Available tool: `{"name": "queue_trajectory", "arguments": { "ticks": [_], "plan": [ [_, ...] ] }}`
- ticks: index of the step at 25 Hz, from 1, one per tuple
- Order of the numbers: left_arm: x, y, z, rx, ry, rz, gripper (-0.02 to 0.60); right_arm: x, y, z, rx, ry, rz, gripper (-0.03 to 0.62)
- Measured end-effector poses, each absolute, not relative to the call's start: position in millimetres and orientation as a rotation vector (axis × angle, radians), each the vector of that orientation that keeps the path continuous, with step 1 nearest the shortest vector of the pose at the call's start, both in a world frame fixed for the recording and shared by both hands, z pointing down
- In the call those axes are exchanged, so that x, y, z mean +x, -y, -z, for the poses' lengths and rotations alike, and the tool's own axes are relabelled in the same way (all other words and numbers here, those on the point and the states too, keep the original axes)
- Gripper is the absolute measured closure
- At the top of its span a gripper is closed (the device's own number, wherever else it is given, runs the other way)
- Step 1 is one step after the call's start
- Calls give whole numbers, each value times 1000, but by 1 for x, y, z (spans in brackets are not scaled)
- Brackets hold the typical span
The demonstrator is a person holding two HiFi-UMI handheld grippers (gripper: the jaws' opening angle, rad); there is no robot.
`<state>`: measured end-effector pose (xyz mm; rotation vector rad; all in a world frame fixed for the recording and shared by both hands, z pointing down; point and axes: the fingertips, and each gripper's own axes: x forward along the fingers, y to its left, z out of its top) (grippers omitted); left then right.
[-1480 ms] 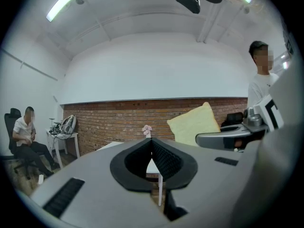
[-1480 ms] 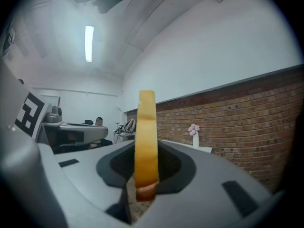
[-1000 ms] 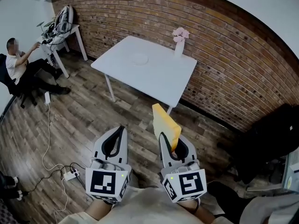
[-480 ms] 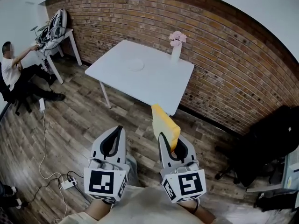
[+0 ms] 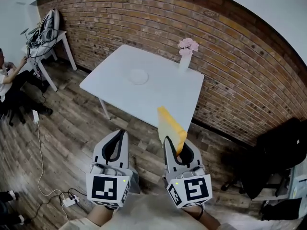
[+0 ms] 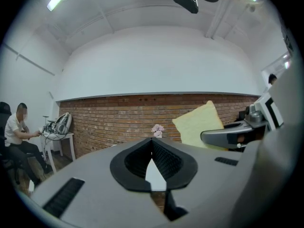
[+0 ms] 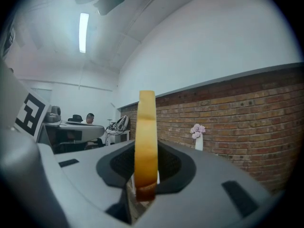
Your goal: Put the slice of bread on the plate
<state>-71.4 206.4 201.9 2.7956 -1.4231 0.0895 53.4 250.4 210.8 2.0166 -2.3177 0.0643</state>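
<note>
at 5 o'clock in the head view, find the right gripper (image 5: 175,146) clamped on the lower end of the slice of bread (image 5: 171,127), with the slice standing on edge in the air, short of the table (image 5: 165,97) and over the wooden floor (image 5: 72,128). confirm it in the right gripper view: pads pressed on both faces of the crust end, with most of the slice free above them. at 7 o'clock, see the left gripper (image 5: 116,142) with its tips together and nothing between them; hold it low and to the side, out of the way. look for the plate (image 5: 138,75) near the middle of the table, toward 11 o'clock from the bread and well apart from it, and for the vase of pink flowers (image 5: 184,61) near the far edge at about 12 o'clock. by the look of it, mid-carry, with the placing not yet begun. to do the step well: hold a gentle, steady squeeze, for fear of tearing or dropping soft bread; cross the near table edge high enough to avoid clipping it; steer toward 11 o'clock, wide of the vase; tip the slice from upright to flat above the plate; lower to bring the free end onto the plate's centre; only then part the jaws and draw back level, so as not to drag the slice off the rim.
</note>
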Motion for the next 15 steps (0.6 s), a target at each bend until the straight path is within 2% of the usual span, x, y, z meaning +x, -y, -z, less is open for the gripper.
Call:
{"name": "queue_trajectory", "arguments": {
  "ticks": [15],
  "plan": [
    [-48,-1,-207,2824,1258,-164,572,66,-48,-222,2067,2221,-170,502]
  ]
}}
